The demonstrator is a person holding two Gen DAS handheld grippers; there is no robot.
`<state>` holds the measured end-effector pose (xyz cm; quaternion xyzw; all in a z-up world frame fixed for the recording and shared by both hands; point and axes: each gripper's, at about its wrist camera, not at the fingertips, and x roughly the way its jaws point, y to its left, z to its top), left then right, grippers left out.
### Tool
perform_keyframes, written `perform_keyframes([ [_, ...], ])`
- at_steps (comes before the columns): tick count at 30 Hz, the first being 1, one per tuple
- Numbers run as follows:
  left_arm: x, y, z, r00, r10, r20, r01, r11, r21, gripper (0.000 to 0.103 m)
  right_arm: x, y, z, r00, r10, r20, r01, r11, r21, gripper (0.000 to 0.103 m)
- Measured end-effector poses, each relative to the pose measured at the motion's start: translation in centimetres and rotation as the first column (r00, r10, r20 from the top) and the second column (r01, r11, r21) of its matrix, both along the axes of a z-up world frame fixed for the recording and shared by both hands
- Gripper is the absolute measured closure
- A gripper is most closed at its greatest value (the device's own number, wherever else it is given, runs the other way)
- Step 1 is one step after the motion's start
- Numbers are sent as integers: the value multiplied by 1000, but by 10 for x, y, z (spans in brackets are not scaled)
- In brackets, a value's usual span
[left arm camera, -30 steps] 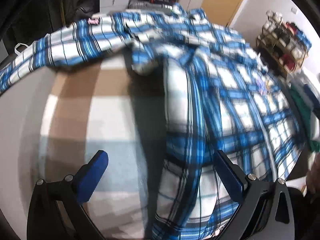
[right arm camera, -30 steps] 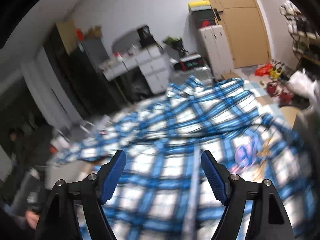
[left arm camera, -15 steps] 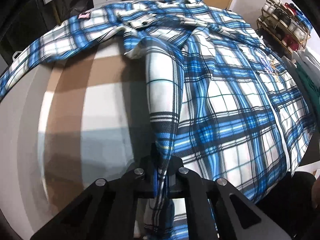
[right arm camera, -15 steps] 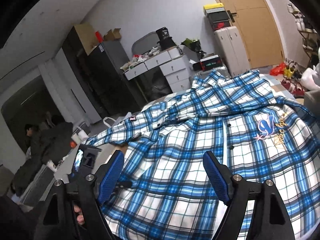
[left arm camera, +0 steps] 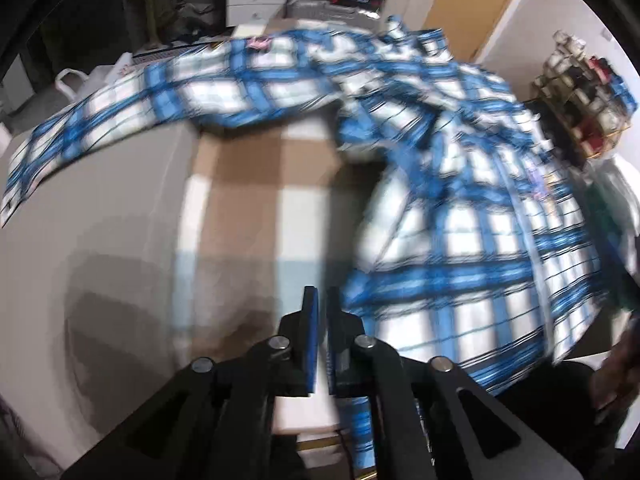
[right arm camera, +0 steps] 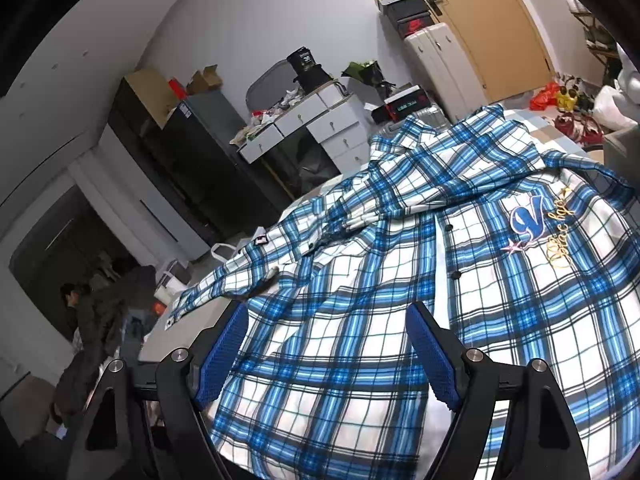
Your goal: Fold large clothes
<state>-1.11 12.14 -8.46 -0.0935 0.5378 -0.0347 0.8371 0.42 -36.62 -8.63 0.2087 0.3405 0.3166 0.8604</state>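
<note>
Left gripper (left arm camera: 319, 312) jaws just reopened a crack, nothing between; shirt (left arm camera: 460, 240) lies right of its fingers. Right gripper (right arm camera: 330, 354) spread wide, shirt beneath and ahead. Risk: released edge slumps, fold goes crooked.

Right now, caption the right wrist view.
Open right tongs poised over blue plaid shirt spread on table.
</note>
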Motion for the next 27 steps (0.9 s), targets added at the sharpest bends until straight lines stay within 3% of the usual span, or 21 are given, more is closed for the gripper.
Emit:
perform_keyframes([
  [1, 9, -12, 2, 999, -38, 20, 38, 999, -6, 57, -1, 1, 1, 1000, 4, 3, -4, 1000, -1, 21],
  [3, 25, -32, 0, 994, -90, 59, 90, 996, -3, 20, -2, 4, 2, 1000, 11, 11, -11, 1000, -7, 21],
  [5, 48, -54, -9, 990, -124, 62, 122, 991, 47, 20, -3, 7, 1, 1000, 16, 11, -16, 1000, -19, 21],
  [9, 78, -70, -38, 985, -167, -31, 169, 978, 118, 20, -2, 8, -4, 1000, 24, -10, -25, 999, -31, 21],
  [11, 86, -71, -48, 983, -176, -46, 180, 975, 129, 34, 0, 5, -5, 1000, 23, -17, -23, 999, -23, 21],
  [12, 88, -68, -52, 984, -171, -50, 176, 977, 119, 69, 0, 4, -5, 1000, 22, -20, -23, 1000, -17, 21],
  [13, 90, -65, -54, 985, -162, -66, 168, 979, 114, 94, 1, 2, -6, 999, 21, -26, -22, 1000, -7, 21],
  [14, 90, -59, -53, 988, -144, -50, 149, 981, 123, 101, 2, 2, -6, 999, 22, -29, -22, 1000, -1, 21],
  [19, 86, -20, -54, 991, -99, -91, 98, 995, -19, 103, 3, 4, -7, 998, 36, -44, -35, 999, 8, 21],
  [22, 81, 1, -56, 989, -69, -128, 65, 997, -36, 103, 5, 7, -10, 996, 52, -68, -50, 998, 24, 21],
  [27, 73, 24, -50, 990, 2, -142, 4, 999, 47, 103, 6, 7, -9, 997, 48, -60, -48, 999, 2, 21],
])
